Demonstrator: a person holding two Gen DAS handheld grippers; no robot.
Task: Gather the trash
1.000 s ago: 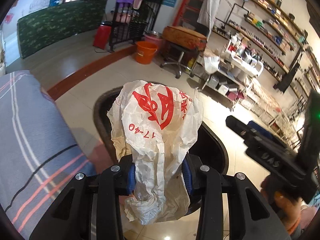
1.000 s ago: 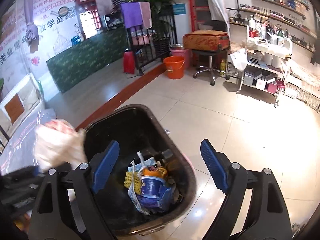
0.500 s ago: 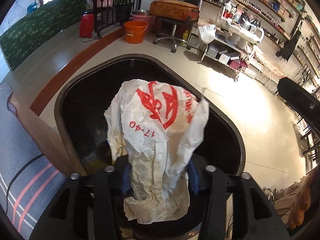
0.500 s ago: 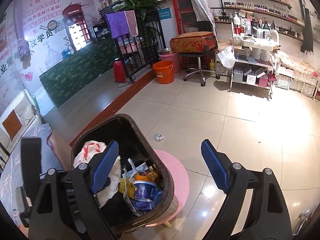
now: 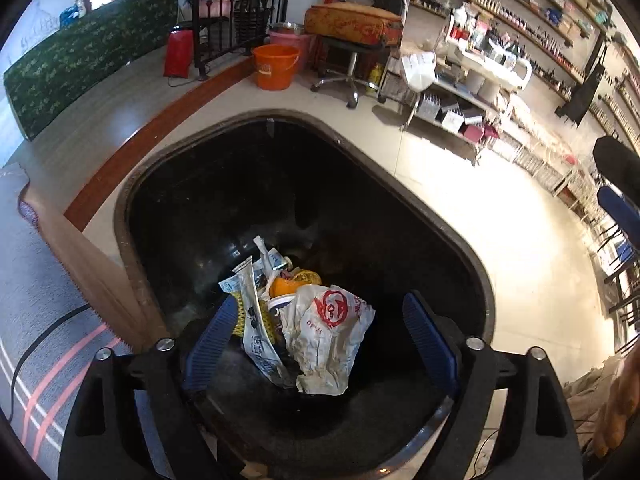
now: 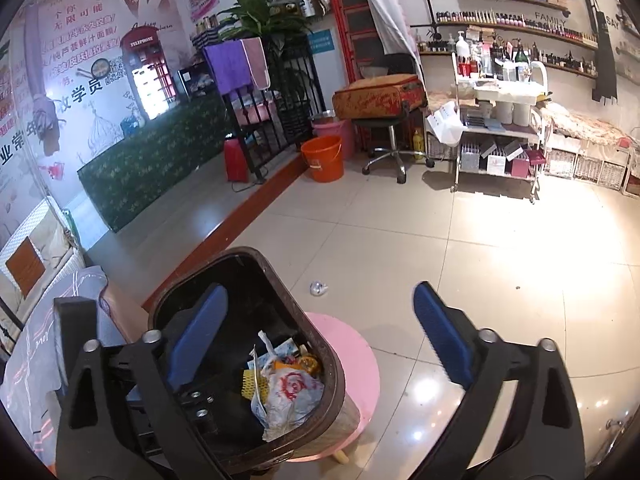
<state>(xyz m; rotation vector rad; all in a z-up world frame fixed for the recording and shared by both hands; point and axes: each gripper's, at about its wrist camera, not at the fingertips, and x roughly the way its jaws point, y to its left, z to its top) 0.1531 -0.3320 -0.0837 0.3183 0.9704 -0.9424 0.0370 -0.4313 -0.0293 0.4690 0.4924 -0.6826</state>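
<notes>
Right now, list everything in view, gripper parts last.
trash bin: one, dark brown, on the pink stool
crumpled bag: one, white with red print, in the bin atop other litter
pink stool: one, under the bin
small scrap: one, pale, on the floor tiles beyond the bin
orange bucket: one, by the step
left gripper: open, over the bin
right gripper: open, empty

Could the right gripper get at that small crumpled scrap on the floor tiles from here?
Probably yes: the right gripper is open and empty, and the scrap lies on bare floor beyond the bin, with nothing between.
</notes>
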